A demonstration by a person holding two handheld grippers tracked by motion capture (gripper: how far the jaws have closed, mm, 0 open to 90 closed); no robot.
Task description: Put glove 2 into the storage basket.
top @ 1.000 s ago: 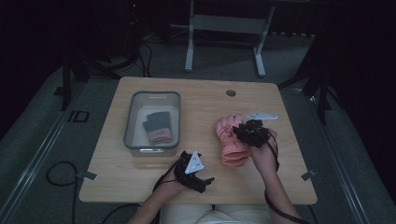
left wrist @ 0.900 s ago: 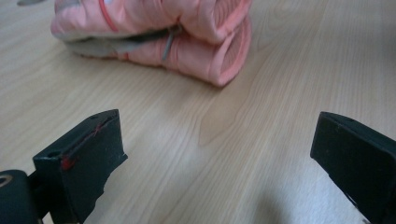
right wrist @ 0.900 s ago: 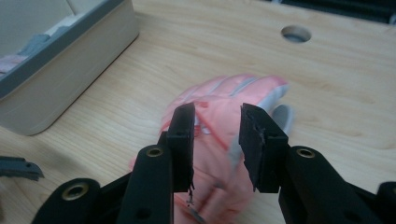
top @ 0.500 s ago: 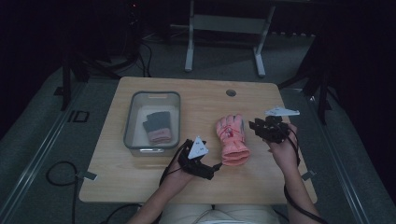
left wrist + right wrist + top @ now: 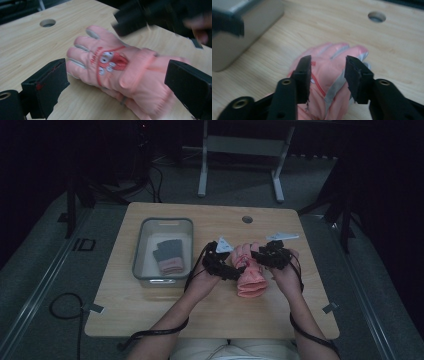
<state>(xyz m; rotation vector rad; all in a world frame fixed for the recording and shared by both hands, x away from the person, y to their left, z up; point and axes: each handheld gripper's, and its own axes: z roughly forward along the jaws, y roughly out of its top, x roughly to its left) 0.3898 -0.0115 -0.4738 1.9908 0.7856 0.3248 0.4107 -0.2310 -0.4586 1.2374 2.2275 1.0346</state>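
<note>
The pink glove (image 5: 250, 277) lies flat on the worktop (image 5: 150, 305), right of the grey tray (image 5: 140, 250) and well apart from it, its fingers pointing toward the far edge and the round cable hole (image 5: 247, 219). In the left gripper view I see its back face up, with a red stitched figure and pale grey fingertip patches, and what looks like a second pink layer tucked under it; I cannot tell whether that is another glove.

I have my left tongs (image 5: 117, 87) spread wide, one jaw on each side of the glove across the palm and cuff, neither pad pressing on it. They hold nothing.

My right tongs (image 5: 328, 77) hang just above the glove's finger end, roughly half open. Their jaws have just been opening, and the glove's fabric shows in the gap below them, but the pads are clear of it, so nothing is gripped there either.

From the high view both hands meet over the glove, the left tongs at its left edge and the right tongs at its upper right. Inside the tray lies a dark grey glove with a pink cuff (image 5: 169, 256).
</note>
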